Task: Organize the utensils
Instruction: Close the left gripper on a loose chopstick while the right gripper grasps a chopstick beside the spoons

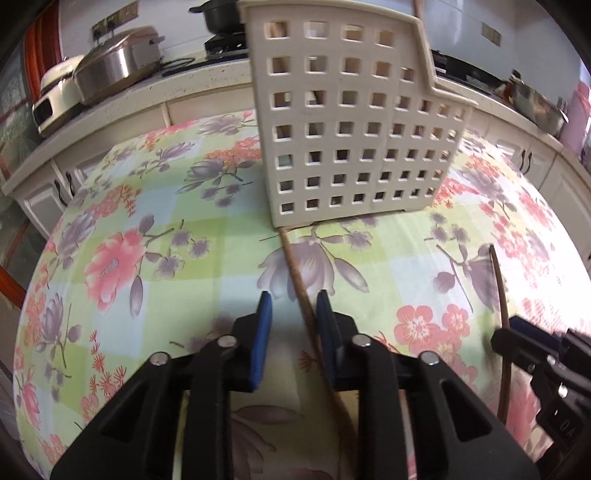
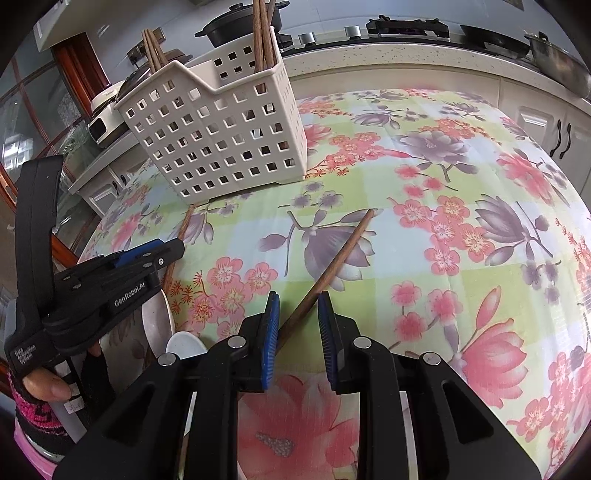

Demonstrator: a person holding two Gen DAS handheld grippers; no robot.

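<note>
A: Where is the basket?

B: The white basket with square holes stands on the flowery tablecloth. Brown chopsticks stick up out of it.

A: What is the left gripper doing?

B: Its blue pads are apart. One chopstick lies on the cloth in front of the basket, with its far tip touching the bottom of the basket. It runs between the pads, close to the right one. I cannot tell if it touches.

A: And the right gripper?

B: Its pads are apart too. Another chopstick lies flat on the cloth, to the right of the basket and well apart from it. Its near end sits between the pads. Nothing is squeezed.

A: What is behind the basket?

B: A counter with a black pot on it.
</note>
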